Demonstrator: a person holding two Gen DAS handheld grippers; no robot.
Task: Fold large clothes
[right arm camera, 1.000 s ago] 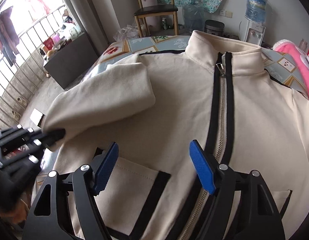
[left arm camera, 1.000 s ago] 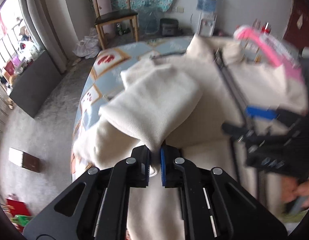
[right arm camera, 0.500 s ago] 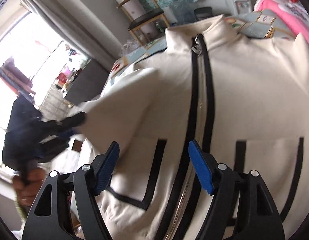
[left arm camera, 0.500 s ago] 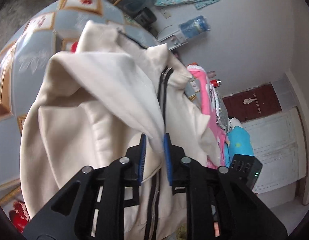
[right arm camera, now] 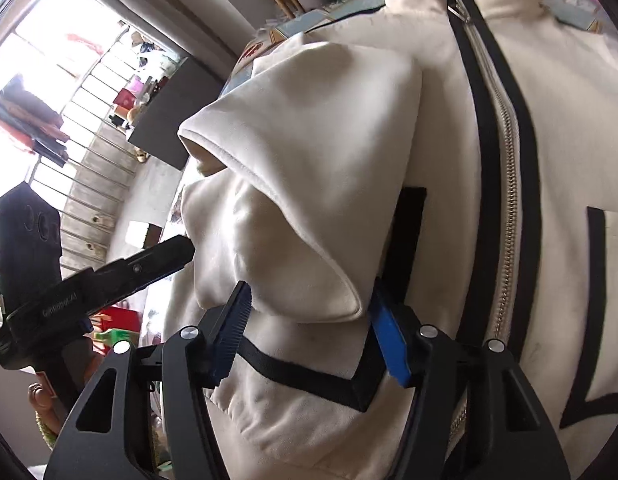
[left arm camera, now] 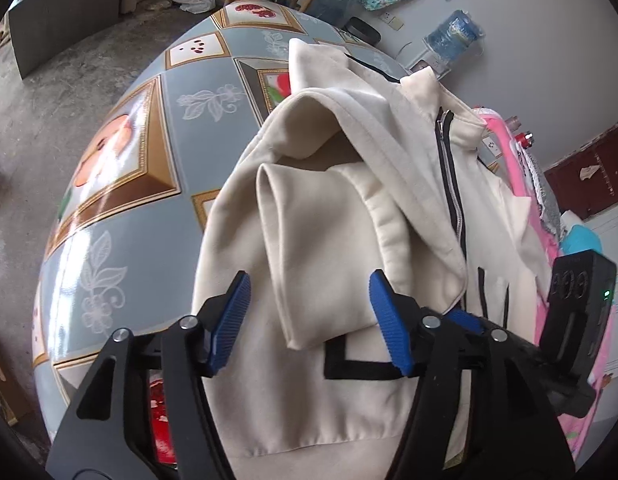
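The cream zip jacket (left arm camera: 421,208) lies face up on the patterned tablecloth (left arm camera: 141,184), collar away from you, zip (right arm camera: 505,184) closed down the front. Its sleeve (left arm camera: 309,240) has been brought across the chest and sits in a loose, humped fold over the black-trimmed pocket (right arm camera: 321,376); that placement narrows the garment for the folds to follow.

Your left gripper (left arm camera: 309,320) is opening. Its blue pads stand apart on either side of the sleeve end, neither one pressing on the cloth, so the sleeve is lying under its own weight. That is consistent with letting it go where it should rest.

Your right gripper (right arm camera: 309,332) is closing, and the rounded edge of the folded sleeve (right arm camera: 309,184) hangs between its pads. The right-hand pad is partly hidden behind the cloth, so contact there cannot be confirmed; as far as the view shows, nothing is clamped yet. Its position suggests you mean to take the sleeve edge, to flatten it or draw it straight.

In my judgement the first sleeve fold is nearly done but untidy: the hump traps air and the cuff lies askew. Soft, slack fabric like this will spring open if not smoothed.
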